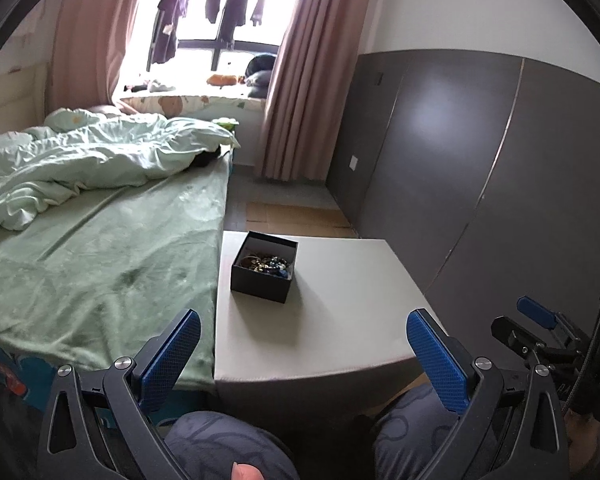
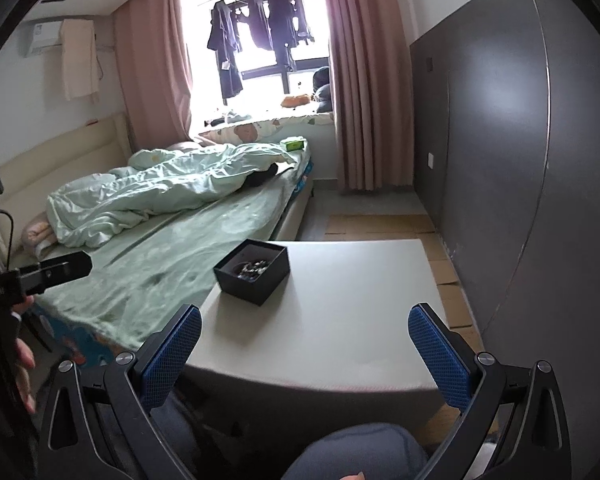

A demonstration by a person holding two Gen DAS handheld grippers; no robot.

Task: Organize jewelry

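Note:
A small black open box (image 1: 265,267) holding a tangle of beaded jewelry (image 1: 267,265) stands on the grey-white table (image 1: 340,320), near its far left side. The same box (image 2: 252,271) with jewelry (image 2: 251,269) shows in the right wrist view. My left gripper (image 1: 303,354) hangs open above the table's near edge, well short of the box, with nothing between its blue pads. My right gripper (image 2: 305,350) is also open and empty, over the near edge. The right gripper's tip (image 1: 534,314) appears at the far right of the left view.
A bed with a green sheet (image 1: 100,272) and a crumpled duvet (image 1: 92,160) butts against the table's left side. A dark grey wardrobe (image 1: 480,160) runs along the right. Pink curtains (image 1: 300,100) frame a window behind. A person's knees (image 1: 228,444) sit under the table's near edge.

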